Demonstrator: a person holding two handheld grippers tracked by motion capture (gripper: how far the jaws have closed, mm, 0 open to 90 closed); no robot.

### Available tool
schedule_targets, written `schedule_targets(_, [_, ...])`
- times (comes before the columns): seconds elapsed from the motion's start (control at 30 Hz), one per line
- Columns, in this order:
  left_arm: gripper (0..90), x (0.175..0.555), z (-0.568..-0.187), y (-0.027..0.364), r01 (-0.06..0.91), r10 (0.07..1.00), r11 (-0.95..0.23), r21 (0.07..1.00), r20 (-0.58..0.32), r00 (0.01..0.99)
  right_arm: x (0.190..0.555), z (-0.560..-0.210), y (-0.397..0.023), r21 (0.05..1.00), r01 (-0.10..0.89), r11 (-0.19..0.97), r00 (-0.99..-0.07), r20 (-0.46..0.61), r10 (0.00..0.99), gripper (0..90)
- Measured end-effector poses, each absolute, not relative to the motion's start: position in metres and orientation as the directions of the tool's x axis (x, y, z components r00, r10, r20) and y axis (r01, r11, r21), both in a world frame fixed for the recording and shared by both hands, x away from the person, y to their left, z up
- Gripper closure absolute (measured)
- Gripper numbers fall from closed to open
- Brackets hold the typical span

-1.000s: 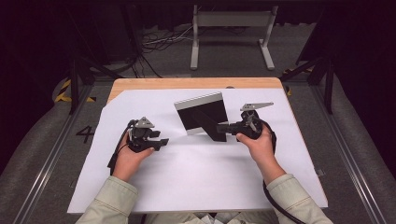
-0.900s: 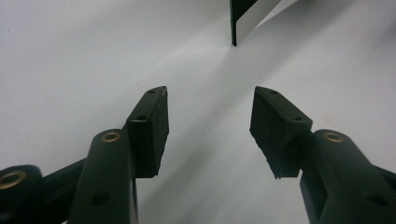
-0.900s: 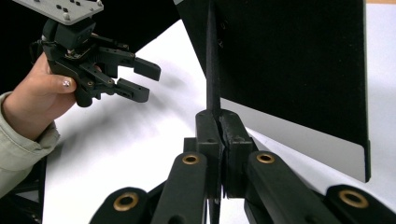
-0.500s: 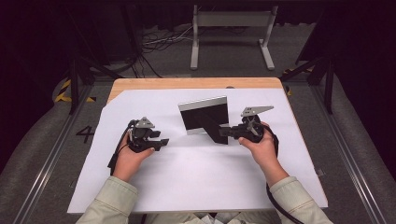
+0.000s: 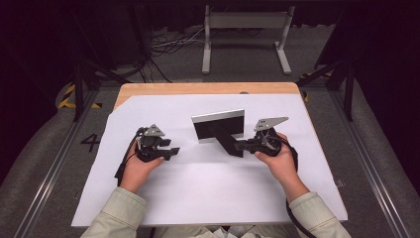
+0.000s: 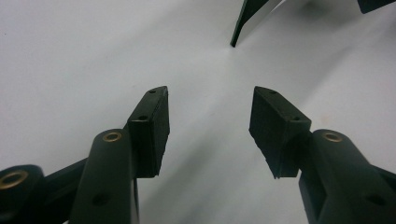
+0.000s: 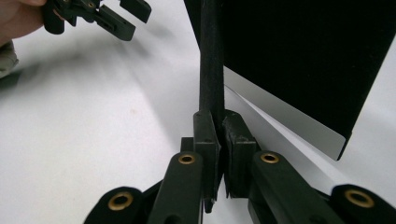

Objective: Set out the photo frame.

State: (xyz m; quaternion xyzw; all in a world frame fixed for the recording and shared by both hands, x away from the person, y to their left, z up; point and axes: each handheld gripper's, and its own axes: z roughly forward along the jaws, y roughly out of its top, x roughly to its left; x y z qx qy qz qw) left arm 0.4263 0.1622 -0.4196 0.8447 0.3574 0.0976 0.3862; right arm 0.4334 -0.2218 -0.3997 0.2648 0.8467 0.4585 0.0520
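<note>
A picture frame (image 5: 218, 126) stands near the middle of the white sheet with its black back (image 7: 303, 56) towards me. Its black stand leg (image 5: 230, 144) slopes down to the sheet. My right gripper (image 5: 240, 146) is shut on the lower end of that leg (image 7: 212, 60), and both pads press on it in the right gripper view (image 7: 218, 135). My left gripper (image 5: 173, 151) rests on the sheet to the left of the frame, open, with nothing between its jaws (image 6: 210, 126). A corner of the frame (image 6: 245, 18) lies well ahead of it.
A white sheet (image 5: 208, 188) covers most of the wooden table (image 5: 198, 89). A metal stand (image 5: 245, 29) and cables lie on the floor beyond the far edge. My left gripper (image 7: 116, 18) shows at the top left of the right gripper view.
The frame has turned from a skewed pose to nearly square with the table edge. My right gripper shifted slightly with the leg. The left gripper has kept still.
</note>
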Motion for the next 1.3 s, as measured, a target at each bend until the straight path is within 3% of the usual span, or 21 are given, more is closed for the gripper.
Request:
schedule_targets(0.67, [50.4,0.425,-0.416,0.161,0.451,0.673,-0.449,0.771,-0.041,0.739,0.429,-0.409,-0.239,0.766,0.409,0.497,-0.859,0.138,0.494,84.4])
schedule_targets(0.9, [50.2,0.422,-0.408,0.166,0.355,0.662,-0.445,0.822,0.035,0.749,0.427,-0.409,-0.238,0.763,0.391,0.514,-0.863,0.111,0.492,84.0])
schedule_targets(1.3, [50.5,0.423,-0.402,0.172,0.417,0.691,-0.439,0.796,0.003,0.722,0.422,-0.407,-0.238,0.741,0.373,0.558,-0.873,0.076,0.482,84.6])
